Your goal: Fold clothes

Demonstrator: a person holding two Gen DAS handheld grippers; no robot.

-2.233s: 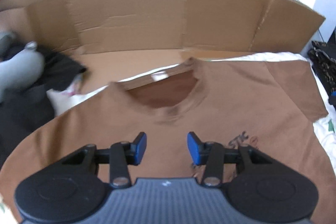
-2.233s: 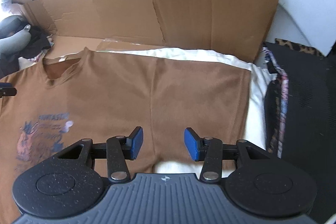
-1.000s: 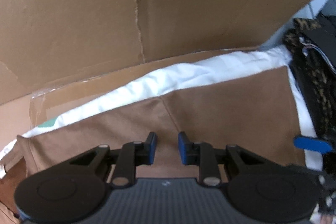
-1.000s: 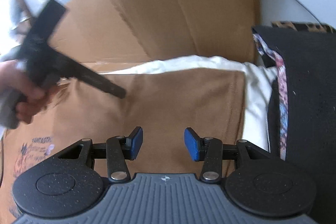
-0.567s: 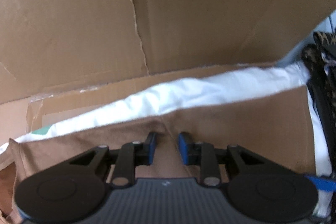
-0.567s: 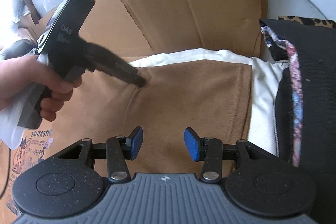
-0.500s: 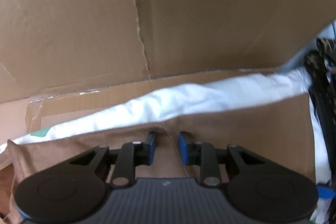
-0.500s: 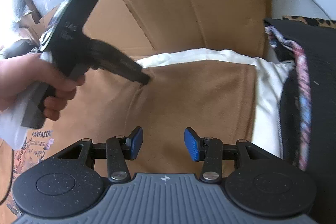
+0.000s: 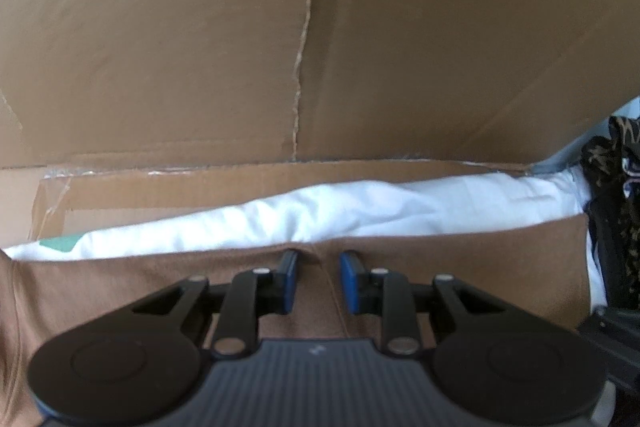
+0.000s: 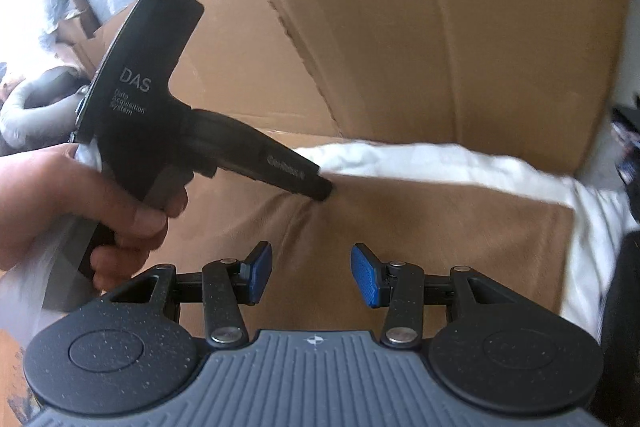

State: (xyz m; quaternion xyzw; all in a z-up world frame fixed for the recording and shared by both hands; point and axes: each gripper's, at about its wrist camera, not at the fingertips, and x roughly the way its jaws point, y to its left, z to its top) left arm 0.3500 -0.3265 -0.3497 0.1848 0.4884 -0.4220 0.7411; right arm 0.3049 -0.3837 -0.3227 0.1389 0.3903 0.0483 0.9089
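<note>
Left gripper (image 9: 316, 277) is down at the far edge of the brown short-sleeved T-shirt (image 9: 460, 267), blue-padded jaws narrowed with a small gap, straddling the seam where sleeve meets body. A little ridge of cloth rises between the pads; whether they actually pinch it, I cannot tell. From the right wrist view, the person's left hand (image 10: 80, 211) grips the black handle, its tip pressed to the shirt's edge. Right gripper (image 10: 312, 275) hovers above the sleeve, jaws wide apart, nothing between them. The shirt lies flat on white bedding (image 9: 360, 211), which shows just beyond its edge. Tall brown cardboard panels (image 9: 200, 47) stand behind. Dark patterned clothes (image 9: 616, 187) are heaped at the right.
</note>
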